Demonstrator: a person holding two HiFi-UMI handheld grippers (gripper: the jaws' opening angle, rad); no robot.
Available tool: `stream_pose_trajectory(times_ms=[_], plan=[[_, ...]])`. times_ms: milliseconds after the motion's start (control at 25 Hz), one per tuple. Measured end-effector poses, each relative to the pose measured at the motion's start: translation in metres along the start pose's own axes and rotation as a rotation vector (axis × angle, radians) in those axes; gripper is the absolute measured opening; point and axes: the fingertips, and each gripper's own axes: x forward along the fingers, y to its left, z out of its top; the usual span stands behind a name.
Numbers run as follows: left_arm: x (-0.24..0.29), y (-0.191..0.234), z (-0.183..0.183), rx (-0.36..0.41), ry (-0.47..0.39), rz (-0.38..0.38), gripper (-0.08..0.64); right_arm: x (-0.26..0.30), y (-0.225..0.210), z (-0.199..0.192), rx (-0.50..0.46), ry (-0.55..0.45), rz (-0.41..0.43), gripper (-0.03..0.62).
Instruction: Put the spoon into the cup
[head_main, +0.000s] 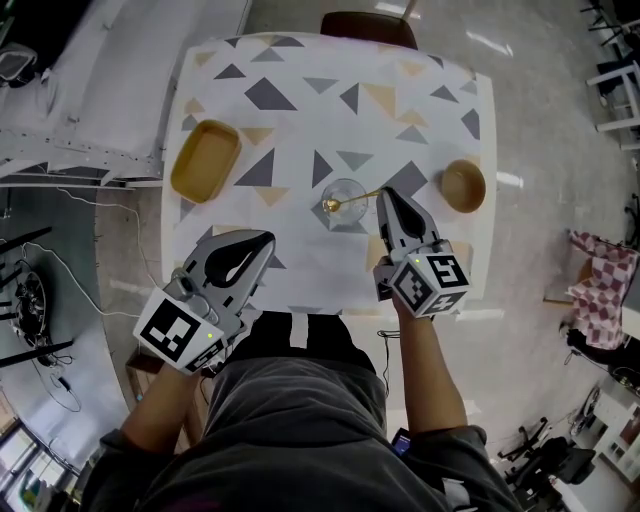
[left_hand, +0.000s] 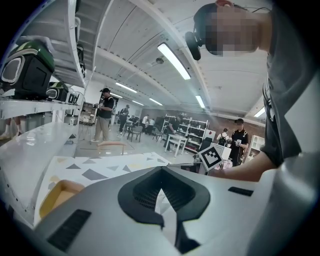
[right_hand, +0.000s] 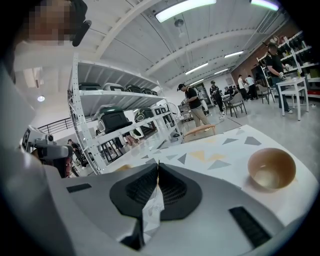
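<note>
Head view: I am holding the spoon by its handle end in my right gripper, and the spoon's bowl is lying inside the glass cup at the middle of the desk. My left gripper is hovering over the near edge, jaws together and empty.

Left gripper view: the left gripper is showing its jaws meeting at the tips, with a yellow tray lying towards the left edge.

Right gripper view: the right gripper is pressing its jaws together at the tips, and a wooden bowl is sitting near the right edge.
</note>
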Motion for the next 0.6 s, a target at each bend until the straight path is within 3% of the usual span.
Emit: stream_pose_trajectory(times_ms=[600], plan=[[-0.006, -0.003, 0.012, 0.022, -0.017, 0.024, 0.014, -0.001, 0.000, 0.000, -0.005, 0.017, -0.004, 0.026]])
